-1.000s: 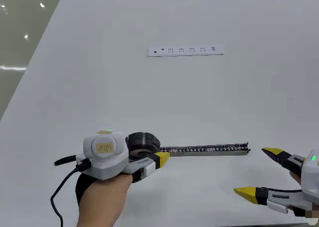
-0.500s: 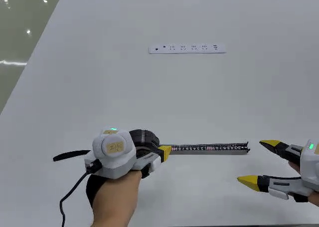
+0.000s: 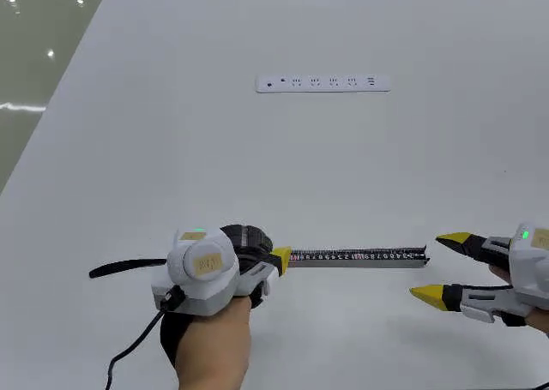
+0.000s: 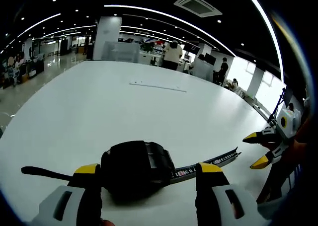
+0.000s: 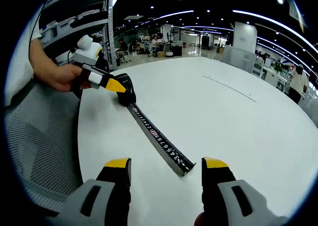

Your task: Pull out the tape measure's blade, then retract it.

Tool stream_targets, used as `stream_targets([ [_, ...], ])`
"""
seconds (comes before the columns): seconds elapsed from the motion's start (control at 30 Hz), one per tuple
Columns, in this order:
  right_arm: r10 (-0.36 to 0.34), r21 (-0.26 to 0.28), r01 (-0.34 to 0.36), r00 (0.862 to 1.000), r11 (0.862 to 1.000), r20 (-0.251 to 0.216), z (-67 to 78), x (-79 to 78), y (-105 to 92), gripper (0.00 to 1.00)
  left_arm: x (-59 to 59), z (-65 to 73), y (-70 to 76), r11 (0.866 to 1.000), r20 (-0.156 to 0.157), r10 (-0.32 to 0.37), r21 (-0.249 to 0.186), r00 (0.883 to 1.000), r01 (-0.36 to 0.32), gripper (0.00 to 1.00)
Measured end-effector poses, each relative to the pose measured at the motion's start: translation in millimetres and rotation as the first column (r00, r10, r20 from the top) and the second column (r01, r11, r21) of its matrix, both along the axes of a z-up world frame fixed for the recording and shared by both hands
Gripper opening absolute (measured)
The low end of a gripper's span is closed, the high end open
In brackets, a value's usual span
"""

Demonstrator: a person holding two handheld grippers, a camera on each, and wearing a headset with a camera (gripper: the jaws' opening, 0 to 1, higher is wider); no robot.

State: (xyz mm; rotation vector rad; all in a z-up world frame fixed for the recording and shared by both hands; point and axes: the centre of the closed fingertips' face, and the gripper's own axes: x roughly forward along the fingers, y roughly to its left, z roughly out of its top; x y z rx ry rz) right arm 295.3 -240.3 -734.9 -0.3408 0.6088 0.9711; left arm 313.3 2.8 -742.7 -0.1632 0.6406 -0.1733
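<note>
The black tape measure case [image 3: 249, 240] lies on the white table [image 3: 257, 150], with its blade [image 3: 356, 255] drawn out to the right. My left gripper [image 3: 268, 266] straddles the case [image 4: 136, 166]. One finger rests against it, and a gap shows at the other finger [image 4: 208, 169]. My right gripper [image 3: 437, 266] is open just past the blade's end hook [image 3: 425, 255]. In the right gripper view the hook [image 5: 186, 165] lies between the yellow fingertips of the right gripper [image 5: 166, 162], untouched. Farther along the blade [image 5: 154, 131] is the case [image 5: 126, 89].
A white power strip [image 3: 322, 83] lies flat far across the table. A black wrist strap [image 3: 124, 267] trails left of the case, and a cable [image 3: 137, 347] hangs from my left gripper. The table's left edge meets a glossy floor [image 3: 34, 64]. A mesh chair [image 5: 44, 131] stands beside the table.
My right gripper has moved up and left, so its open tips now bracket the blade's end. The left hand has shifted slightly right. The case and blade stay put.
</note>
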Motion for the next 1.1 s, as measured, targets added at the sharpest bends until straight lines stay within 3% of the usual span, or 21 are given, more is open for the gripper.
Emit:
stream_targets([
  [0.23, 0.019, -0.016, -0.019, 1.0, 1.0, -0.009, -7.3, 10.2, -4.2, 0.51, 1.8, 0.1, 6.8, 0.999, -0.007, 0.029, -0.028, 1.0, -0.029, 0.7],
  [0.43, 0.051, -0.033, -0.052, 0.998, 0.998, -0.03, -19.3, 13.4, -6.5, 0.42, 3.4, -0.9, 11.2, 0.997, -0.017, 0.053, -0.047, 0.998, -0.054, 0.64],
  [0.67, 0.064, -0.039, -0.066, 0.997, 0.997, -0.048, -27.2, 18.7, -10.3, 0.37, 4.2, -3.4, 12.4, 0.998, -0.02, 0.052, -0.025, 0.998, -0.053, 0.61],
  [0.8, 0.073, -0.039, -0.075, 0.996, 0.996, -0.054, -30.0, 19.8, -11.3, 0.33, 5.5, -2.9, 14.0, 0.997, -0.023, 0.07, -0.039, 0.997, -0.071, 0.6],
  [0.93, 0.089, -0.064, -0.092, 0.994, 0.994, -0.06, -36.8, 20.9, -13.5, 0.28, 6.5, -5.4, 15.0, 0.997, -0.03, 0.068, -0.031, 0.997, -0.069, 0.58],
  [1.1, 0.102, -0.058, -0.106, 0.993, 0.993, -0.062, -37.8, 25.5, -12.8, 0.25, 7.4, -6.2, 14.4, 0.998, -0.032, 0.065, -0.023, 0.997, -0.066, 0.58],
])
